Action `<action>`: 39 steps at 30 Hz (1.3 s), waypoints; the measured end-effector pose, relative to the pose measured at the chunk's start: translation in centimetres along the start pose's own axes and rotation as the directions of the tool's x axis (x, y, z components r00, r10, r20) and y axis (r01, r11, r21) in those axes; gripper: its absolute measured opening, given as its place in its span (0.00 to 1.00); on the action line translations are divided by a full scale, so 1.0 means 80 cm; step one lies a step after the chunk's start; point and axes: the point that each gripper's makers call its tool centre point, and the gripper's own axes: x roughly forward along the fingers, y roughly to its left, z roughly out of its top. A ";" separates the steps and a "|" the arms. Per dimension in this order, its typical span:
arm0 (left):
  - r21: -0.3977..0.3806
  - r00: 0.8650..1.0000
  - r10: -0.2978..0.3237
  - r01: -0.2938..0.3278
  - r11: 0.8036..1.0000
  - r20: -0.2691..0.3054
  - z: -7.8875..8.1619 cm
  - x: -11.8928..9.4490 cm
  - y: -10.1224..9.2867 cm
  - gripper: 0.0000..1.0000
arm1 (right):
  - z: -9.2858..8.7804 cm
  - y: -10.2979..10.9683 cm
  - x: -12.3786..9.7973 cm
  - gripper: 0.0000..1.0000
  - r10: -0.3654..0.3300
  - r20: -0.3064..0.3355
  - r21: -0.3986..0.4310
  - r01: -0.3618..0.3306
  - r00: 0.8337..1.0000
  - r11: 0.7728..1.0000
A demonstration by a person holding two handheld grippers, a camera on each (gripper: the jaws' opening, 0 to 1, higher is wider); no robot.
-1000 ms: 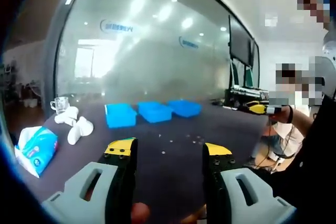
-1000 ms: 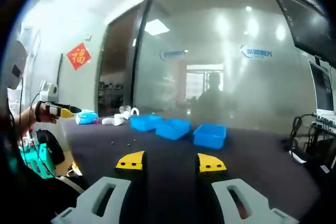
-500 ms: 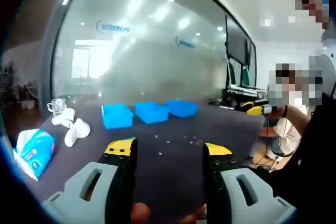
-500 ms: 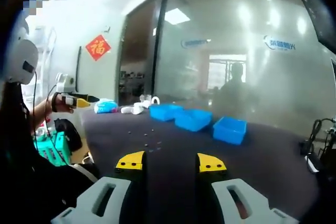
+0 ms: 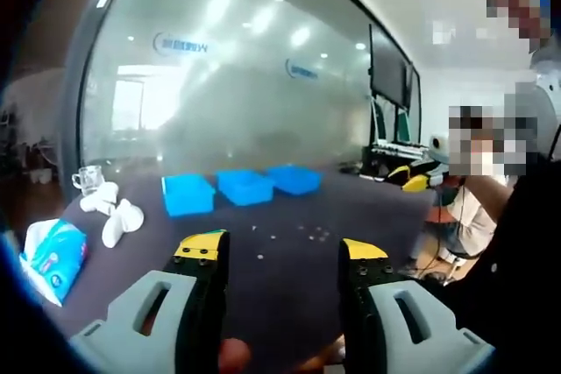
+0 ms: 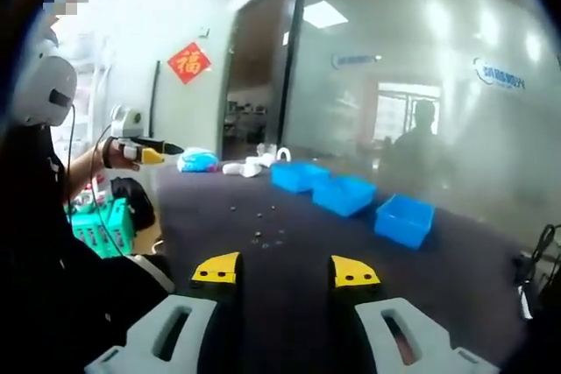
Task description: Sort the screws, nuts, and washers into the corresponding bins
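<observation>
3 blue bins (image 5: 244, 187) on table (image 5: 289, 269); both grippers' fingers (image 5: 200, 247) spread, nothing between.

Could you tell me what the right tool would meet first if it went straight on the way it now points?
Probably the dark tabletop near the scattered small parts; the right tool, open and empty, aims that way. The blue bins lie beyond. Depth is uncertain.

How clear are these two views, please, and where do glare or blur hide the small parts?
Left gripper view: ceiling lights glare off the glass wall; the blue bins are soft, the small parts mere specks. Right gripper view: the wall behind is washed out, fisheye bends the glass frame, and the parts are too blurred to sort by type.
</observation>
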 end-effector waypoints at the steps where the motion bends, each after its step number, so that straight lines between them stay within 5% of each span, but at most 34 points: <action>1: 0.002 1.000 -0.004 0.004 1.000 -0.005 -0.001 0.002 -0.001 0.49 | 0.000 -0.001 0.001 0.36 0.002 -0.005 -0.006 -0.002 1.000 1.000; 12: 0.014 0.996 -0.058 0.059 0.998 -0.072 -0.004 0.025 -0.005 0.49 | -0.005 0.002 0.006 0.38 0.031 -0.033 -0.015 -0.032 0.999 0.999; 22: 0.021 0.974 -0.113 0.119 0.993 -0.199 -0.007 0.058 0.009 0.48 | -0.011 0.006 0.006 0.39 0.048 -0.061 -0.025 -0.050 0.997 0.998; 31: 0.013 0.918 -0.201 0.219 0.976 -0.342 -0.021 0.091 0.006 0.46 | -0.016 0.001 0.006 0.39 0.045 -0.070 -0.023 -0.047 0.997 0.999; 39: 0.016 0.819 -0.226 0.276 0.961 -0.527 -0.055 0.114 0.002 0.47 | -0.019 0.002 0.013 0.40 0.045 -0.077 -0.036 -0.048 0.996 0.998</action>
